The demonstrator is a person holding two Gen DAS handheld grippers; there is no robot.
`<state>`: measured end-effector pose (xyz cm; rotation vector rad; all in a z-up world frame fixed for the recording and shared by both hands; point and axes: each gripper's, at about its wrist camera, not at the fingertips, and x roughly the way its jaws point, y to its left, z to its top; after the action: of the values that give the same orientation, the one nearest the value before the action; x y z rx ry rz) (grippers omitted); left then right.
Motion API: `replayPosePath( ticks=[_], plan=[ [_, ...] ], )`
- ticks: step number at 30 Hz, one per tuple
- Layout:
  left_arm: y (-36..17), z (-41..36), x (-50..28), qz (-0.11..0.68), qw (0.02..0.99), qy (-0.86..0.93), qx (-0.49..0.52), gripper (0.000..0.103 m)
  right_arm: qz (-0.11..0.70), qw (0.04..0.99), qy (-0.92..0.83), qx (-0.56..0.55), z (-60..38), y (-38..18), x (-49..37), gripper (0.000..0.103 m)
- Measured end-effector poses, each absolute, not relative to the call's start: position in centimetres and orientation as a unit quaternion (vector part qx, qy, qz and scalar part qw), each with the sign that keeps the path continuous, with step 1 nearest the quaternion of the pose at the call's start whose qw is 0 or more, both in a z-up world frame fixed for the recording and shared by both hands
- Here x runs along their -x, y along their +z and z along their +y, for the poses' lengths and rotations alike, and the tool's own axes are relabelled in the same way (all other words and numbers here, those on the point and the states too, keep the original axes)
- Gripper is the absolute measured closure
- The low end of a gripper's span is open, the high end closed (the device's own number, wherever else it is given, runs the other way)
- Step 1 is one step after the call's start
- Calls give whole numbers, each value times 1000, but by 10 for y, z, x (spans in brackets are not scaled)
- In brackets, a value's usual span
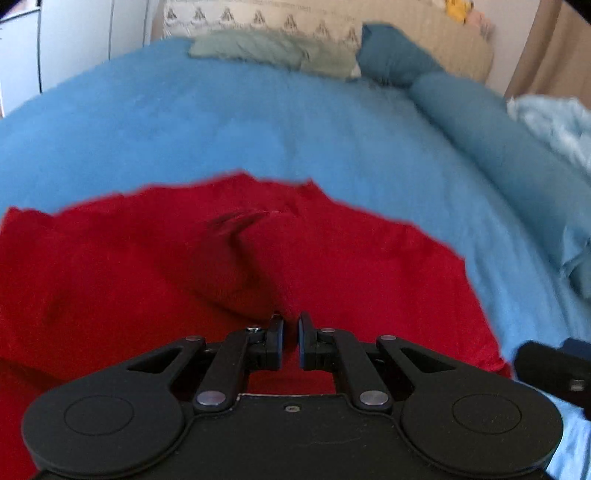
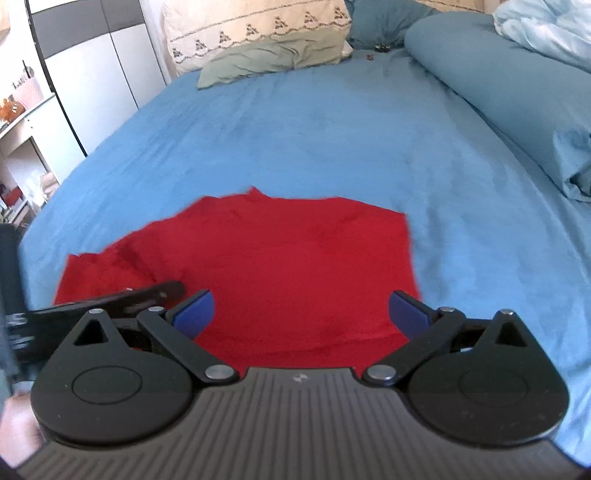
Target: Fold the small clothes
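Observation:
A red garment (image 1: pixel 147 277) lies spread on the blue bed sheet (image 1: pixel 258 129). My left gripper (image 1: pixel 291 325) is shut on a pinch of the red cloth, which tents up in a ridge toward its fingertips. In the right wrist view the same red garment (image 2: pixel 295 251) lies mostly flat, with a rumpled part at its left end. My right gripper (image 2: pixel 301 306) hovers over the near edge of the garment, open wide, blue pads apart, nothing between them. The left gripper's black finger (image 2: pixel 147 295) shows at the lower left of that view, over the cloth.
Pillows (image 2: pixel 258 29) and a grey-green cloth (image 2: pixel 266 59) lie at the head of the bed. A rolled blue duvet (image 2: pixel 498 81) runs along the right side, with a pale blue blanket (image 2: pixel 546 29) behind it. A wardrobe (image 2: pixel 92 74) and shelves stand to the left.

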<state>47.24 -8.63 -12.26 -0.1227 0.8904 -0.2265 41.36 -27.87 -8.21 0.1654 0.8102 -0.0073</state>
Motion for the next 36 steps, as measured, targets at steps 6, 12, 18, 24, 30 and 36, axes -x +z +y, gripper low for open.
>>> replayPosePath(
  ticks=[6,12,18,24,30,36],
  plan=[
    [-144,-110,-468,429,896,-111,-8,88,407,909,9,-93,-310,-97,-411,0],
    [-125,-90,-451,411,903,-121,-38,34,415,902,33,-115,-311,-98,-422,0],
    [-109,-23,-436,405,909,-59,-80,30,443,883,74,-133,-279,-110,-451,0],
    [-111,53,-440,413,907,23,-85,27,447,882,74,-131,-239,-127,-480,9],
    [-125,104,-445,429,899,77,-50,27,469,874,28,-126,-219,-149,-504,38],
    [-142,110,-445,447,890,72,-63,27,451,888,20,-92,-213,-136,-518,83]
  ],
)
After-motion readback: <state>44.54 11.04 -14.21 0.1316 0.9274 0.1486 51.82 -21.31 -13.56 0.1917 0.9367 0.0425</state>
